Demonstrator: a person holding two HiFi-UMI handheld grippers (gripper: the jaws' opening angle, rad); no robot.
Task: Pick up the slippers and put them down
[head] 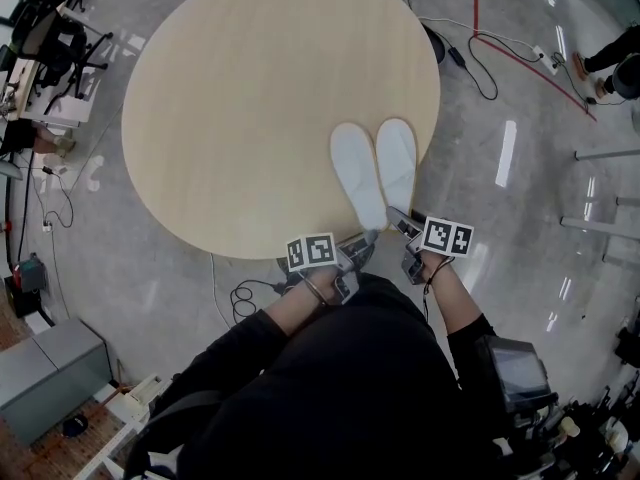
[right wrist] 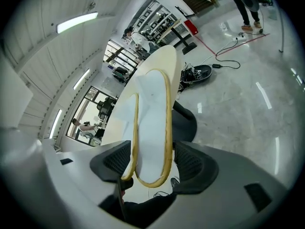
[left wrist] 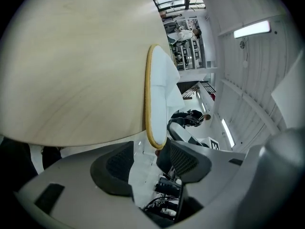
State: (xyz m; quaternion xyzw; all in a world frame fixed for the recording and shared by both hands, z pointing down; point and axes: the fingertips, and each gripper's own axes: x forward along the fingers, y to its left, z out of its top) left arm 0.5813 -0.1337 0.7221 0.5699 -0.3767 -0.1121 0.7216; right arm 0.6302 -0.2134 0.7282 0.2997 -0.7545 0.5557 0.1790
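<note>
Two white slippers with yellowish soles lie side by side, toes away from me, near the near-right edge of the round wooden table (head: 250,98). The left slipper (head: 357,173) has its heel over the rim. My left gripper (head: 362,249) is open at that heel; in its own view the heel (left wrist: 155,109) ends just ahead of the gap, near the right pad (left wrist: 183,159). My right gripper (head: 401,224) is at the heel of the right slipper (head: 397,160). That heel (right wrist: 152,142) sits between its open jaws, and the pads (right wrist: 190,163) stand close beside it.
Cables and a power strip (head: 545,58) lie on the shiny floor beyond the table, with a red line (head: 520,53). A person's legs (head: 610,63) stand at the far right. Chairs and desks (head: 50,48) crowd the far left. A grey box (head: 50,373) stands at the near left.
</note>
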